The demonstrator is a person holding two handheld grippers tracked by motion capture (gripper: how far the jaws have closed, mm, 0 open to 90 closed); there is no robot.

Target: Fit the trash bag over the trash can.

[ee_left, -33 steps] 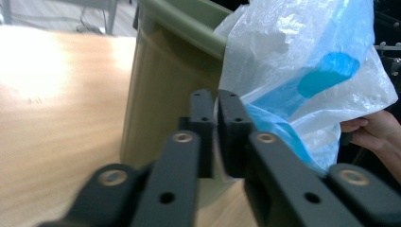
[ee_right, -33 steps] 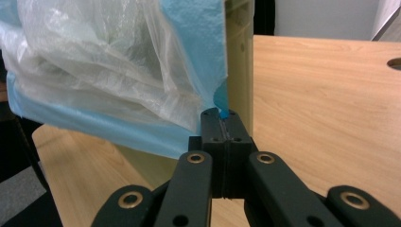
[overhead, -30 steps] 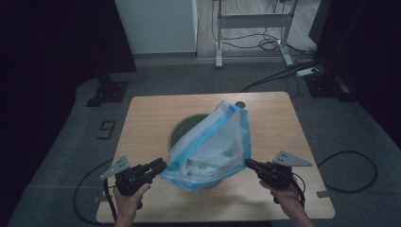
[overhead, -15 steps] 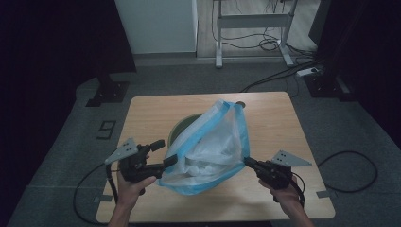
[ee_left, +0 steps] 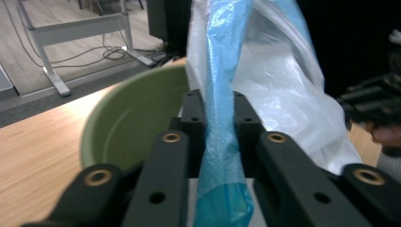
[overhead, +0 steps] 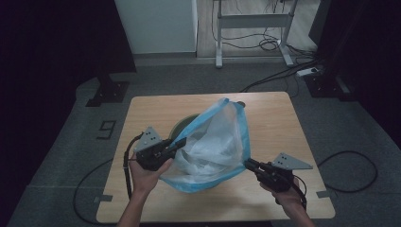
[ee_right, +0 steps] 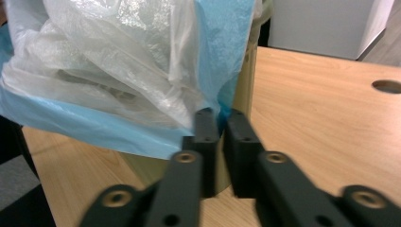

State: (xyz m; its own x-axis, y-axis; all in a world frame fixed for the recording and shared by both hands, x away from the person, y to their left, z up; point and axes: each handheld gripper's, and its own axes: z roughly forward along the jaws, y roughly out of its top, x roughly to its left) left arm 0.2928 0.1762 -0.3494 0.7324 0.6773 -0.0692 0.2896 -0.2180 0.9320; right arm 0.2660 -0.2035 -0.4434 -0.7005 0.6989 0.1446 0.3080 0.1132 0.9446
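The left gripper (ee_left: 218, 111) is pinching the blue hem of the bin liner (ee_left: 222, 142) between its fingers (ee_left: 194, 111), the twisted band running straight up through the narrow gap; the jaws have just been closing on it, and the hold is lifting that edge above the green bin (ee_left: 127, 127) on the left, presumably to pull the mouth of the bag wide enough to go over the rim. In the high view the left gripper (overhead: 176, 144) is sitting at the near left of the bin, raised off the worktop (overhead: 283, 118); the right gripper (overhead: 248, 162) is waiting at the near right, low and close to the worktop. In its own view the right gripper (ee_right: 220, 124) is showing its fingers (ee_right: 206, 137) narrowly apart, with the blue hem (ee_right: 222, 56) hanging down into the gap; the jaws have just been opening, and I cannot tell whether the pads are pressing on the plastic or merely flanking it. The liner (overhead: 215, 142) is stretching between the two grippers, ballooning over the bin (overhead: 182, 125), which is standing at the middle of the worktop; the spread looks meant to keep the opening taut. On the grey floor (overhead: 61, 156) left of the worktop a large "9" (overhead: 107, 129) is marked; no brand or label is readable on the bag or the bin.
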